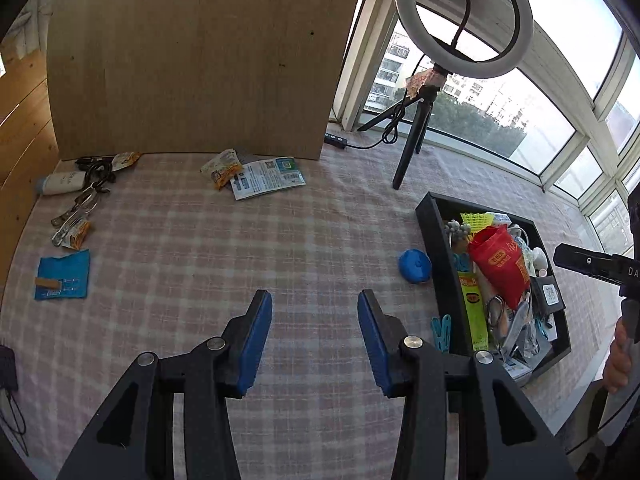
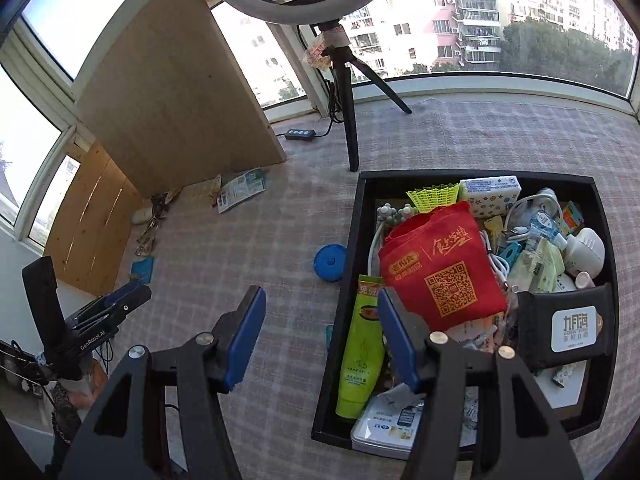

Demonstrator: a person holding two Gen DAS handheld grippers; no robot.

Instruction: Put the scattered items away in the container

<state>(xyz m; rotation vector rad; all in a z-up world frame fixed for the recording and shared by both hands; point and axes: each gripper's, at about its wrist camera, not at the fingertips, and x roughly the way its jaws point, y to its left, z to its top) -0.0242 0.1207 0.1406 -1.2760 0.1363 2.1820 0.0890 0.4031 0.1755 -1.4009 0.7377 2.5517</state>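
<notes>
On the checked worktop (image 1: 248, 240), we have a black container (image 2: 600, 280) at the right that is already heaped; this is the largest hazard. The red bag (image 2: 440, 264) stands proud of the rim, with a green tube (image 2: 360, 356) leaning along the near-left wall and a white packet (image 2: 384, 428) overhanging the near edge. In our judgement, anything dropped on the heap could slide off, or push the packet out over the edge.

Both pairs of tongs are empty. The left tongs (image 1: 315, 340) stand moderately apart over bare cloth. The right tongs (image 2: 322, 340) are wide, with one jaw over the container's near-left corner and the other over the cloth. A careless descent there could catch the wall and shift the container.

The remaining scattered items lie as follows:

1. A printed leaflet (image 1: 268, 178) and a snack packet (image 1: 222, 168) lie touching at the foot of the wooden board (image 1: 192, 60). Flat paper is hard to pinch; we expect the jaws may skid on it or drag the cloth.
2. A blue card (image 1: 62, 274) lies flat near the left edge: same risk.
3. A white tube (image 1: 60, 183), a tangled black cable (image 1: 98, 170) and metal clips (image 1: 76, 208) are clustered at the far left. Lifting one may drag the others along.
4. A blue round case (image 1: 415, 266) sits just beside the container's left wall; it may roll.
5. A light blue peg (image 1: 441, 332) lies against the same wall, leaving little room for a jaw.
</notes>
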